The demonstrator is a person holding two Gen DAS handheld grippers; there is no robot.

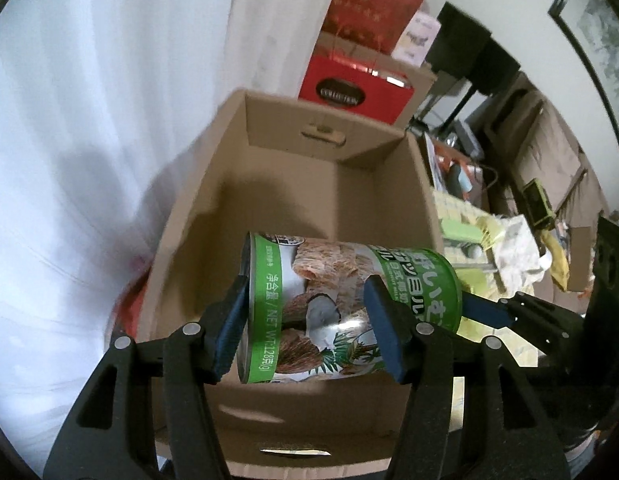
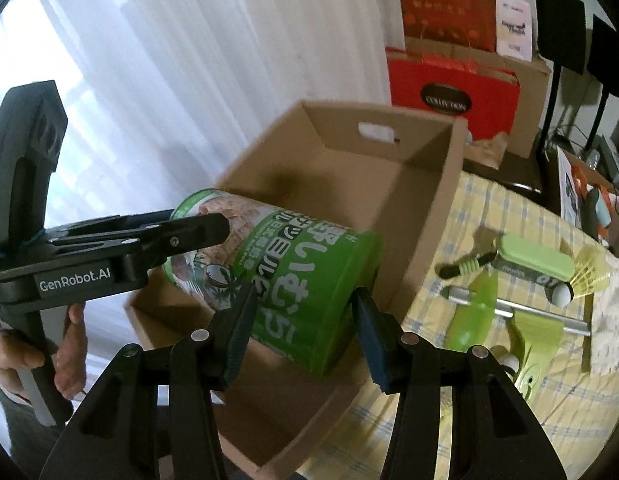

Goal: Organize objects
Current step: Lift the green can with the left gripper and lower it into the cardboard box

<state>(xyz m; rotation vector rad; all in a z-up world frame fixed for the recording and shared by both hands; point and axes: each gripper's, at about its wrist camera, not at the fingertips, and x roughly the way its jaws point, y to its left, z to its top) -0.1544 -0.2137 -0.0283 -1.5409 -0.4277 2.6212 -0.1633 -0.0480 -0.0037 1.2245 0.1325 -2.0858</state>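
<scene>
A green snack can (image 1: 329, 300) (image 2: 309, 280) hangs on its side over an open cardboard box (image 1: 197, 220) (image 2: 427, 184), whose floor is bare where it shows. My right gripper (image 2: 304, 296) is shut on the can's green end, one pad on each side; one of its blue pads (image 1: 485, 314) shows in the left wrist view. My left gripper (image 1: 307, 284) (image 2: 205, 220) is at the can's other end with its jaws apart. One finger lies across the can's body and the other sits beside its end rim. The can is longer than that gap, and I see no pinch.
The box stands at the edge of a table with a yellow checked cloth (image 2: 449, 380). To its right lie a green case (image 2: 533, 258), a shuttlecock (image 2: 589, 276) and a green scoop (image 2: 469, 312). Red gift bags (image 2: 449, 92) stand behind, with a white curtain (image 2: 149, 80) on the left. A hand (image 2: 65, 344) holds the left gripper.
</scene>
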